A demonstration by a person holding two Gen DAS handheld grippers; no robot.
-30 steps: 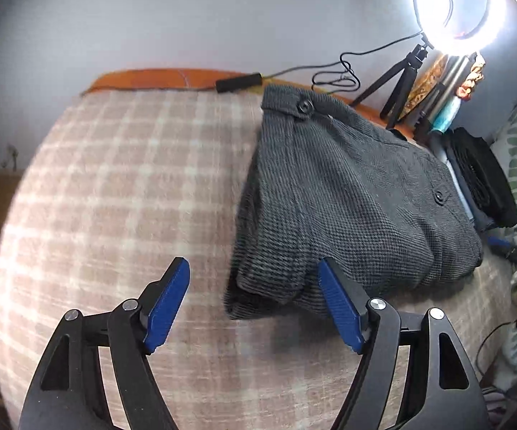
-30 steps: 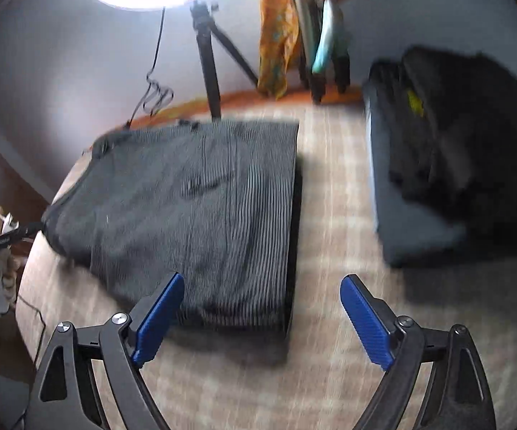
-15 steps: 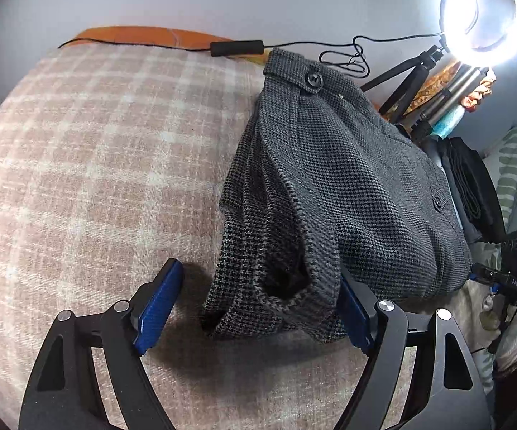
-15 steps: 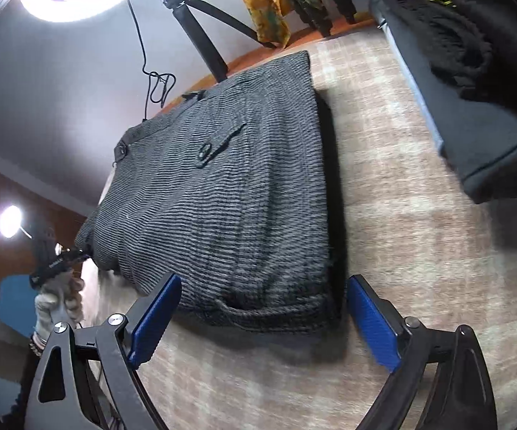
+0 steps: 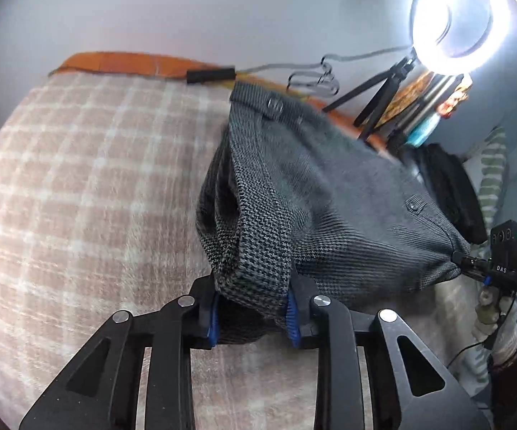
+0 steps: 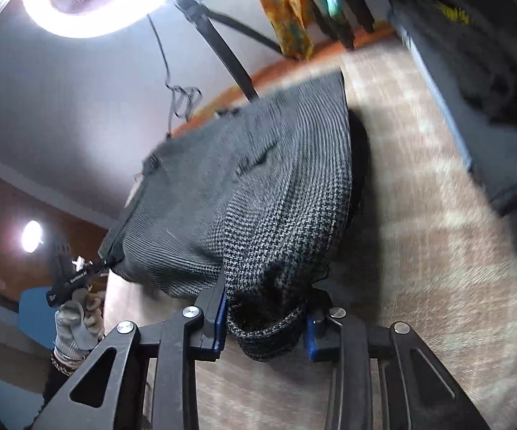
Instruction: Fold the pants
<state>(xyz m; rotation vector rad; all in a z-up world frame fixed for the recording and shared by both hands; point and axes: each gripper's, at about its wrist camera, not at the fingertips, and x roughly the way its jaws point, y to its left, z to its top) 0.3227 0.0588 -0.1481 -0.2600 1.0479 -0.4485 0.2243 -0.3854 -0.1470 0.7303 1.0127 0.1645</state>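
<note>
Left wrist view: you have the left gripper (image 5: 253, 310) clamped on the near left corner of the pants (image 5: 330, 193), blue pads (image 5: 214, 317) squeezing a thick bunch of grey weave, jaws nearly together with only cloth between them. Right wrist view: the right gripper (image 6: 263, 326) is pinched the same way on the near right corner of the pants (image 6: 258, 179), several layers stuffed between the pads. Pants sit already folded into a short stack on the checked blanket (image 5: 79, 179), waistband and button (image 5: 274, 103) at the far end toward the ring light (image 5: 459, 25); the near edge is raised off the blanket at both corners, the far edge looks down. Step in hand, as I read it: a lift of the near edge for one more fold, near end over toward the waistband. Next move calls for you to raise both corners level, carry them forward together, keep the layers from slipping out, and lay the edge square on the far end before you let go. Dark clothes pile (image 6: 473, 53) lies just right of the pants, so keep clear of it.
</note>
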